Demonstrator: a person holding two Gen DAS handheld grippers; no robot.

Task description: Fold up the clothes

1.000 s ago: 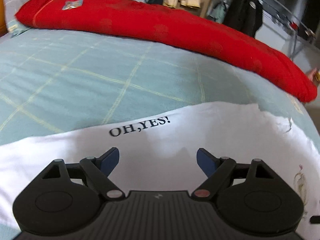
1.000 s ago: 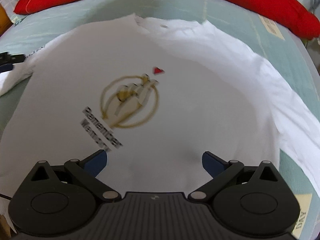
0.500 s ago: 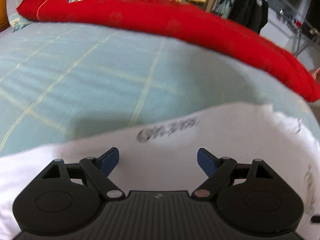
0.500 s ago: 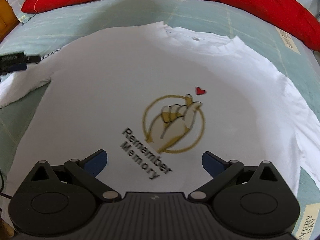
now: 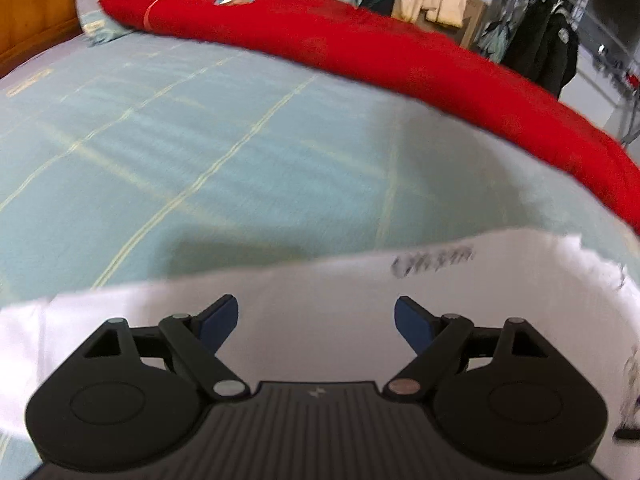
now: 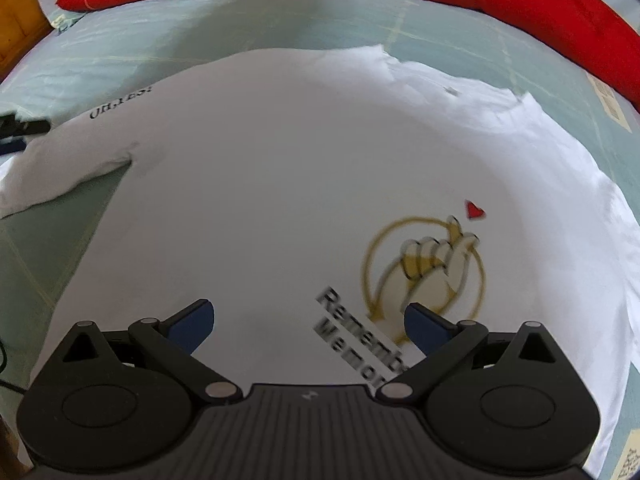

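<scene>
The white shirt (image 6: 280, 200) lay spread flat on the green bedsheet (image 5: 200, 140), print side up; a red quilt (image 5: 400, 56) lay along the far edge of the bed. The left gripper (image 5: 316, 320) pointed down at a slant over the sleeve with the blurred lettering; its fingers stood wide, with nothing held between them. The right gripper (image 6: 308, 324) pointed down more steeply over the shirt's body, beside the gold emblem (image 6: 428, 272); its fingers were wide as well, holding nothing.

white printed T-shirt (image 6: 260, 208), spread flat on bed
</scene>
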